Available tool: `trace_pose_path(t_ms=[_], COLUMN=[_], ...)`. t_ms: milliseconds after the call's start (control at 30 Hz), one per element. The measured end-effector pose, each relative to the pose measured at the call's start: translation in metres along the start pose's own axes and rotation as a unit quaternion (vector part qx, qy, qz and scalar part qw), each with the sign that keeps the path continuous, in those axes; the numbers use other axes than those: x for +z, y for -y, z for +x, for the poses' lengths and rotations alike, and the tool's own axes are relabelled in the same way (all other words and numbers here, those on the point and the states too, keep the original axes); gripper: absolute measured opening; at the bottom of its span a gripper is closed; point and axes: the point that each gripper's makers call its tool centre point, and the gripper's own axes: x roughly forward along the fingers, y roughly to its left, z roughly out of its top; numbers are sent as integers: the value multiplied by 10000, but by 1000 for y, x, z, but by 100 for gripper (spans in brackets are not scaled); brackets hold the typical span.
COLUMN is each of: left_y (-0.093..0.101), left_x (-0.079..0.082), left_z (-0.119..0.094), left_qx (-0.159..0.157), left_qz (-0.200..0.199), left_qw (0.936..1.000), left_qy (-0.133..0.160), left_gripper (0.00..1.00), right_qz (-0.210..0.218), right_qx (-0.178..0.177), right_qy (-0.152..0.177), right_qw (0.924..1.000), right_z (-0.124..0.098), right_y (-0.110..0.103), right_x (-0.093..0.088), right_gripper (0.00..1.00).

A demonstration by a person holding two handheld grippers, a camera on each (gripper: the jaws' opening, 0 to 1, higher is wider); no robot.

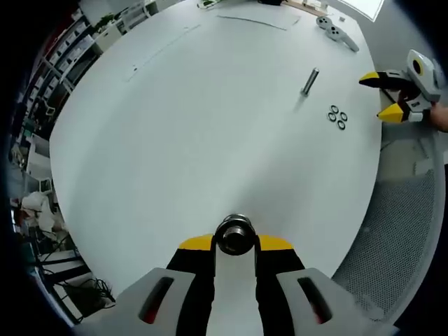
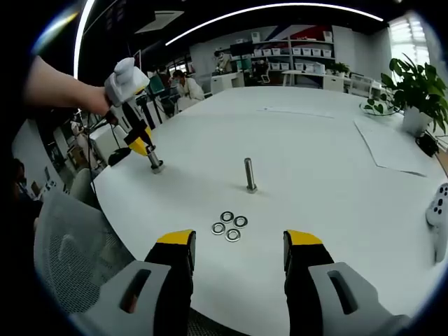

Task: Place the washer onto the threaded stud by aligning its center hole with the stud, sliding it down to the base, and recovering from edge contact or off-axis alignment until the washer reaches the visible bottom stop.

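Observation:
A threaded stud (image 2: 248, 174) stands upright near the middle of the white round table (image 2: 336, 161); it is also in the left gripper view as the stud (image 1: 309, 81). Several washers (image 2: 229, 226) lie flat in a cluster in front of it, the same washers (image 1: 337, 117). My right gripper (image 2: 239, 241) hovers open just short of the washers, holding nothing; it appears as the right gripper (image 1: 387, 96). My left gripper (image 1: 235, 243) is shut on a second short metal bolt (image 1: 234, 234), held upright on the table near its edge, seen as the bolt (image 2: 155, 162) under the left gripper (image 2: 142, 145).
A grey game controller (image 1: 337, 31) lies at the far side, also the controller (image 2: 438, 206). Paper sheets (image 2: 392, 147) and a potted plant (image 2: 415, 87) sit toward the right. A mesh chair (image 2: 70, 245) stands against the table edge. A person's hand (image 2: 66, 87) holds the left gripper.

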Motion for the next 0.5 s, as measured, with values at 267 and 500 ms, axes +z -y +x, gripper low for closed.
trace_pose_path(t_ms=[267, 500], left_y=[0, 2], left_x=[-3, -4], left_z=[15, 22], left_qx=[-39, -26], left_qz=[13, 135], left_qw=[9999, 9996], left_qy=[-155, -265], left_gripper=[19, 19], right_qz=[11, 17], right_qx=[-15, -23], right_qy=[0, -6], right_qw=[10000, 10000], right_z=[0, 0], right_y=[1, 1], right_x=[0, 0], right_gripper=[53, 53])
